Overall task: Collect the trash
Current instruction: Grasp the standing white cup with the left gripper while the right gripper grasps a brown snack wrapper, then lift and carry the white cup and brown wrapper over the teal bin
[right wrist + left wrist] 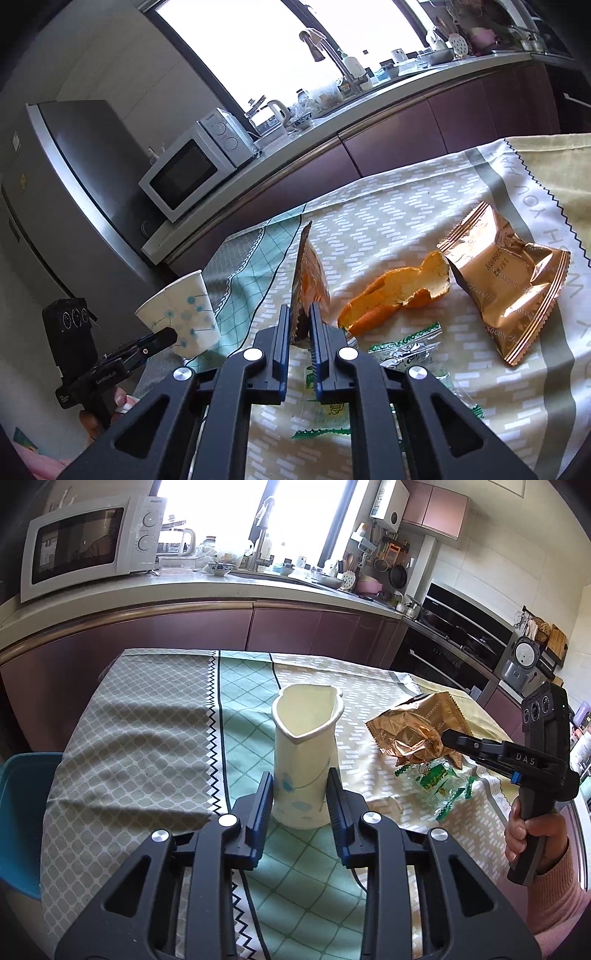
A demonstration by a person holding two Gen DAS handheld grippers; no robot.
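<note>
Trash in right gripper (300, 328): copper wrapper (308, 280), pinched edge-on at its lower end, lifted right of the paper cup (181, 314).
Left gripper (299, 794): fingers bracket the cup's base; contact unclear, so you cannot call it gripped.
Your step: steady the cup, feed the wrapper down its mouth.
Pose: left level, low; right tilted, above the tablecloth (406, 206).
Remaining beyond cup: orange peel (399, 291), second copper wrapper (509, 291), clear green wrapper (406, 347).
</note>
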